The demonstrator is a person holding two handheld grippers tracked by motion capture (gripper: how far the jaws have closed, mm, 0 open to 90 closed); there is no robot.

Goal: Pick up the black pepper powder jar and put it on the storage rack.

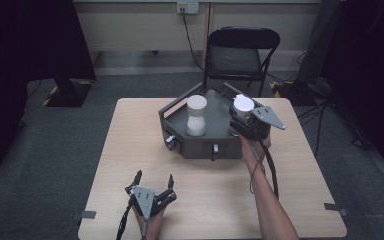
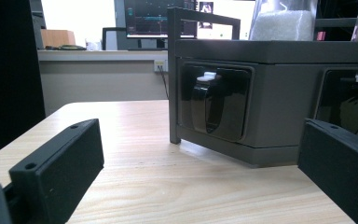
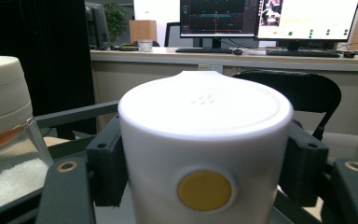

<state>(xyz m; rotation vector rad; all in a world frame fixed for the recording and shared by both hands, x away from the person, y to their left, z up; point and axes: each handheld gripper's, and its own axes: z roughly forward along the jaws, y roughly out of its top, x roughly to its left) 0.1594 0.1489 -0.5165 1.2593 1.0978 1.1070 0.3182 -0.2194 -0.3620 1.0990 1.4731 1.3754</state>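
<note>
Presently the right claw (image 3: pixel 205 186) is clamped on the white canister (image 3: pixel 205 140) over the grey rack (image 1: pixel 200 145), at about two o'clock on the worktop (image 1: pixel 130 150). Left claw (image 1: pixel 153 181) rests apart. Next, probably: lower the canister gently.

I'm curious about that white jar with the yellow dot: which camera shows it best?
The right gripper view: the white jar sits close up between the right gripper's jaws, yellow dot facing the camera. The high view shows its small white top at the grey tray.
</note>
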